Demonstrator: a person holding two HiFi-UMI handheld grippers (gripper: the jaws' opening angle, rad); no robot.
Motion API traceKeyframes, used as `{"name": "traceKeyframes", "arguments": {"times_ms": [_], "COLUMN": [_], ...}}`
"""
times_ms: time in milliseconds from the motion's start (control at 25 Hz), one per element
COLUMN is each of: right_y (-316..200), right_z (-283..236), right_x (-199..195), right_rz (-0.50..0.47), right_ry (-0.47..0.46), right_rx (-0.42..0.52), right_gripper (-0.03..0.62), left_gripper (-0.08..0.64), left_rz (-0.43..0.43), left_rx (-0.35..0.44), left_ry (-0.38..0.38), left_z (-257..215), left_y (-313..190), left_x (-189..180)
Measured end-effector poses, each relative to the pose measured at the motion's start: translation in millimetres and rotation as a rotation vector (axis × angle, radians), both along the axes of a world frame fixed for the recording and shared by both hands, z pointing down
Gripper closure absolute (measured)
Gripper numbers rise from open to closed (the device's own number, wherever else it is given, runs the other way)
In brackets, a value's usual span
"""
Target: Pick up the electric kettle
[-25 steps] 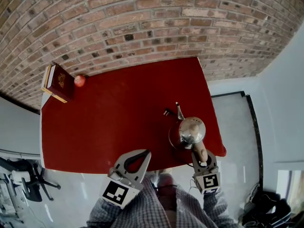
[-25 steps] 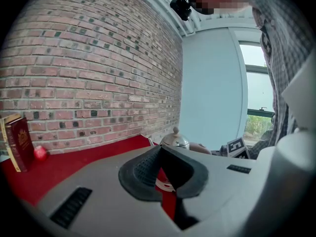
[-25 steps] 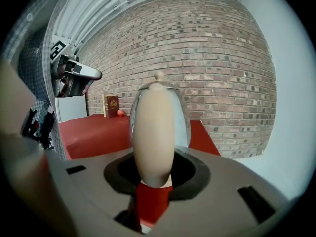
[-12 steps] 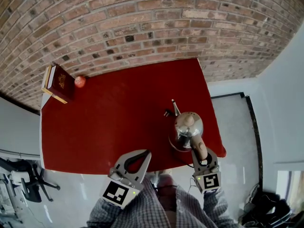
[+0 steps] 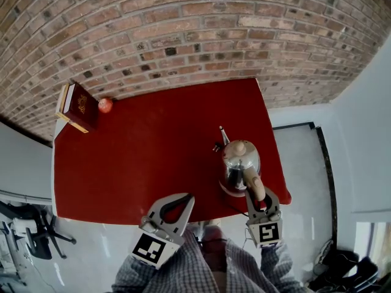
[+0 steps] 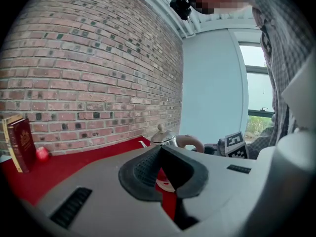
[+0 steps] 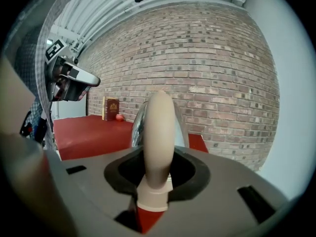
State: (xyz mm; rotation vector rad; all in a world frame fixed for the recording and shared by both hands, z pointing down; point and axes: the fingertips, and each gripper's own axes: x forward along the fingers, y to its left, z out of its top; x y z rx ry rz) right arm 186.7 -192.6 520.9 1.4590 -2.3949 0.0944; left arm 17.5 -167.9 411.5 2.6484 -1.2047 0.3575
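Note:
A shiny steel electric kettle (image 5: 239, 162) with a beige handle (image 5: 255, 185) hangs over the right front of the red table (image 5: 153, 157). My right gripper (image 5: 257, 196) is shut on that handle, which stands upright between the pads in the right gripper view (image 7: 159, 132), with the steel body (image 7: 137, 127) behind it. The thin spout (image 5: 223, 134) points away toward the wall. My left gripper (image 5: 187, 198) stays at the table's front edge, shut, with nothing in it. From the left gripper view the kettle (image 6: 164, 137) shows just past the closed pads (image 6: 148, 169).
A dark red book (image 5: 79, 107) stands at the table's far left corner with a small red ball (image 5: 105, 105) beside it. A dark plug (image 5: 215, 146) lies left of the kettle. A brick wall (image 5: 183, 35) backs the table. The right table edge (image 5: 278, 163) is near the kettle.
The kettle has come up off the table with my right gripper and shifted slightly left in the head view; its lid knob now faces the camera. The left gripper has not moved.

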Motion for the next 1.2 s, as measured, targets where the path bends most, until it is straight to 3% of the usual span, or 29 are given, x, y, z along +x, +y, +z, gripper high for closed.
{"name": "traceKeyframes", "arguments": {"times_ms": [320,600,1200], "right_y": [-9,-9,-39], "right_z": [-12,-13,-52], "right_x": [-28,-27,-48], "right_rz": [-0.064,-0.067,-0.076], "right_ry": [-0.012,-0.026,-0.141], "right_rx": [0.048,0.045,0.134], "right_gripper": [0.495,0.499,0.503], "left_gripper": [0.557,0.555,0.555], "left_rz": [-0.01,-0.021,-0.061], "left_rx": [0.01,0.02,0.027], "left_ry": [-0.001,-0.006,-0.002], "left_z": [-2,-5,-9], "left_y": [0,3,6], "left_x": [-4,-12,-30]}}
